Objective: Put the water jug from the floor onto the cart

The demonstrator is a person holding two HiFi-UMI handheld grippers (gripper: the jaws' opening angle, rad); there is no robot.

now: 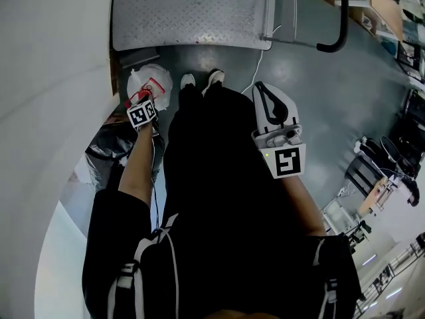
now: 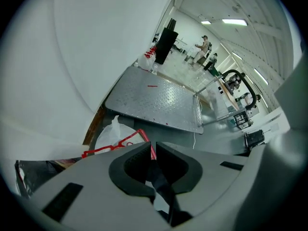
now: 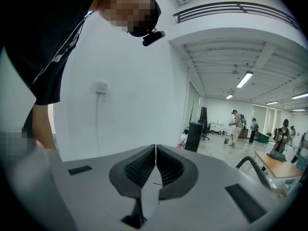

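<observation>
Standing on the floor beside the cart, the water jug was seen in the head view just below the left gripper. In the left gripper view, its jaws were closed near the red handle. In the right gripper view, the right gripper was held closed, empty.

L tongs by jug, cart deck beyond

Jug: whitish translucent plastic water jug with a red carrying handle; on the grey floor
Place: just beside the cart's near left corner; off the deck
Cart: flat grey diamond-plate metal platform cart; black tube push-handle at its right end
</observation>
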